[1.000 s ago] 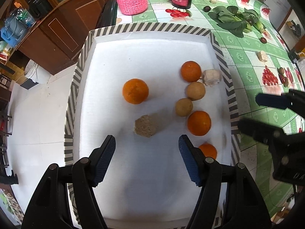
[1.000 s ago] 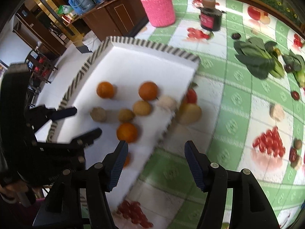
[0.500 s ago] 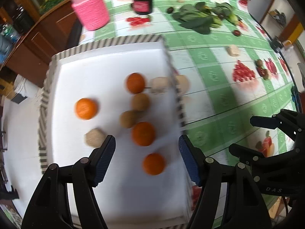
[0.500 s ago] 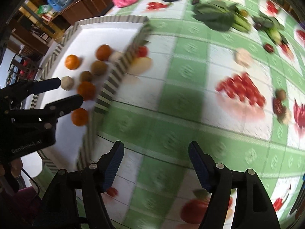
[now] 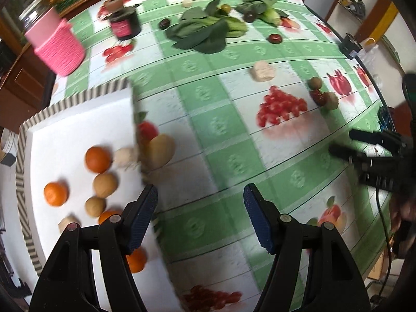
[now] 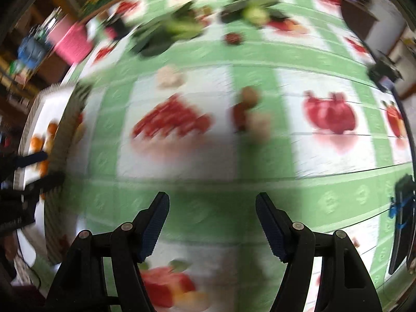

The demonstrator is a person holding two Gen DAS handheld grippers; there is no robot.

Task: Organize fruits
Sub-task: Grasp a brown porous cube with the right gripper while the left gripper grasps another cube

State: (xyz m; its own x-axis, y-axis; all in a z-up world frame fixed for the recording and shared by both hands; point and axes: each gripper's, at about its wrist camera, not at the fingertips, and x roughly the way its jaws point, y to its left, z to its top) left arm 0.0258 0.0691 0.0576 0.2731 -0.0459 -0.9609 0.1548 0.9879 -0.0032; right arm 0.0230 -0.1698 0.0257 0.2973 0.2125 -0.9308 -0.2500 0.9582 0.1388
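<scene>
A white tray with a striped rim (image 5: 75, 98) lies at the left and holds several oranges (image 5: 97, 159) and brown round fruits (image 5: 105, 184). Small loose fruits (image 5: 323, 96) lie on the green checked tablecloth at the right; they show blurred in the right wrist view (image 6: 251, 113). A pale lump (image 5: 262, 70) lies near them. My left gripper (image 5: 200, 208) is open and empty over the cloth beside the tray's right edge. My right gripper (image 6: 212, 221) is open and empty over the cloth; it also shows in the left wrist view (image 5: 348, 144).
A pink knitted cup (image 5: 58, 49), a dark jar (image 5: 124, 24) and leafy greens (image 5: 208, 32) stand at the table's far side. A yellowish fruit (image 5: 161, 150) lies just outside the tray's right rim. The table edge curves at the right.
Both grippers have swung right, away from the tray and out over the tablecloth toward the small loose fruits. Both stayed open and empty. The right wrist view is motion-blurred.
</scene>
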